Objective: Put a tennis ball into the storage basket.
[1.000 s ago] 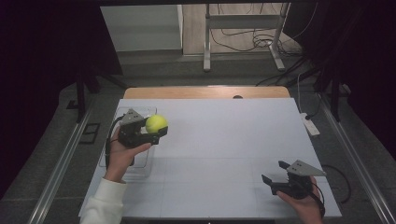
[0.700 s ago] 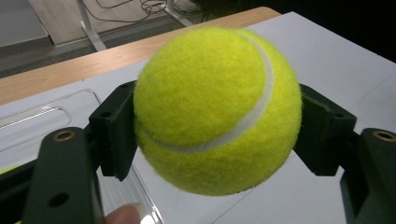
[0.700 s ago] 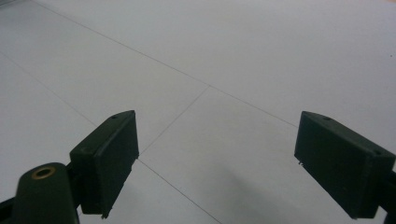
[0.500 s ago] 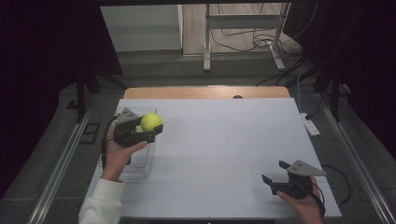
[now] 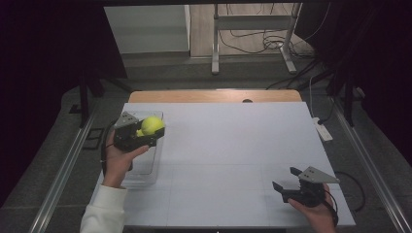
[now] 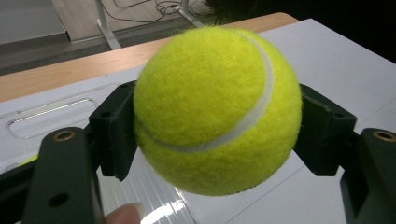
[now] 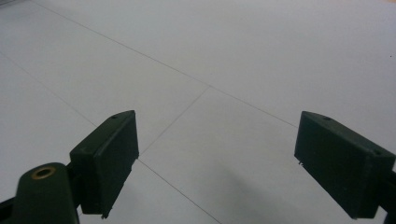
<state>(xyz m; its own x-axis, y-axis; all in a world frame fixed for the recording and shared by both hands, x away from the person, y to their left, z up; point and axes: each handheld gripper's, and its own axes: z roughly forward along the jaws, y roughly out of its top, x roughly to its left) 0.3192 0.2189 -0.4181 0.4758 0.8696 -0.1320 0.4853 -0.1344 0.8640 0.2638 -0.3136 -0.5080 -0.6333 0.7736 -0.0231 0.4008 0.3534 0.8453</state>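
Note:
A yellow tennis ball (image 5: 152,125) (image 6: 210,93) is held above the table's left side, with my left gripper (image 5: 149,133) (image 6: 217,140) shut on it from both sides. Below it lies a clear plastic container (image 5: 144,170) (image 6: 51,116), and the ball hangs over its far end. A person's left hand (image 5: 116,158) holds this gripper. At the front right my right gripper (image 5: 285,178) (image 7: 217,158) stands open just above the white table top (image 5: 228,150), with nothing between its black jaws.
Thin grid lines cross the white top (image 7: 187,112). A wooden strip (image 5: 214,95) runs along the table's far edge. A white power strip (image 5: 323,130) lies beside the right edge. Metal stand legs (image 5: 252,43) and cables are on the floor beyond.
My left gripper has carried the ball a little to the left, over the clear container. The right gripper has stayed where it was.

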